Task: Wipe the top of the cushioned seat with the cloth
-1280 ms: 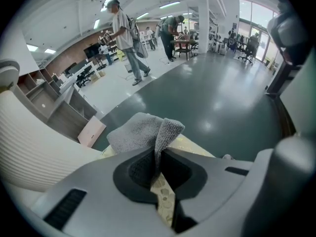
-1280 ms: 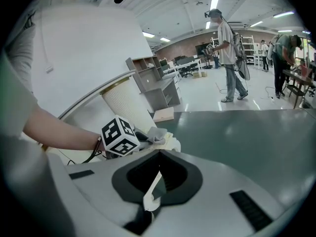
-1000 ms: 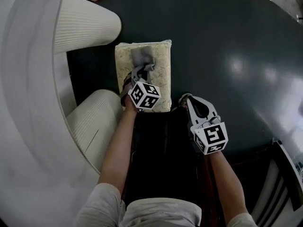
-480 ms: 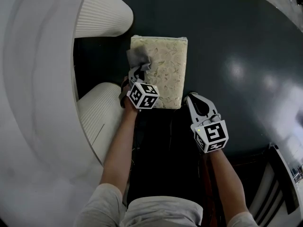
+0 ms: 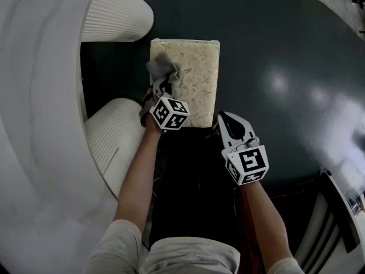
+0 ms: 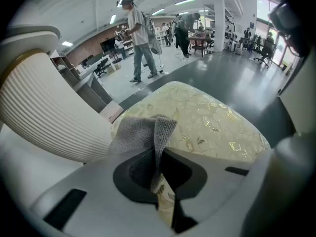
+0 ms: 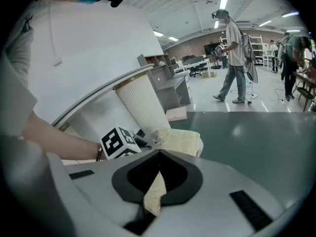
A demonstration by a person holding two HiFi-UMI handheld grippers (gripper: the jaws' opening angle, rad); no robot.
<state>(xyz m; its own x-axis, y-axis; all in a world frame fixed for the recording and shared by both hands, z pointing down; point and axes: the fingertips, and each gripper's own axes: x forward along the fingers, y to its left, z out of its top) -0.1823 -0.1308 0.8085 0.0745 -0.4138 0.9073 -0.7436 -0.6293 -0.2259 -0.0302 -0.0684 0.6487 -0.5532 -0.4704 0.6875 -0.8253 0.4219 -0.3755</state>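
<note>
- Head view: seat (image 5: 191,81) stands on a dark surface (image 5: 285,50), with the cloth (image 5: 162,68) at the seat's 10 o'clock edge.
- Left gripper (image 5: 161,86) is clenched on a fold of the cloth, and the wad rests on the seat top.
- Right gripper (image 5: 223,119) is at the seat's 5 o'clock corner, clamped on a cream flap, probably the seat's corner fabric.
- Risk: the cloth is close to the edge, so a stroke toward 9 o'clock could run off onto the ribbed post (image 5: 117,138).
- Risk: the pinch on the cloth is thin, and drag could pull it free.
- Risk: the seat may slide if the right grip slips.
- Hidden: the left cube covers the seat's near-left edge; how firmly the cloth presses is unclear; the seat's base is out of sight.
</note>
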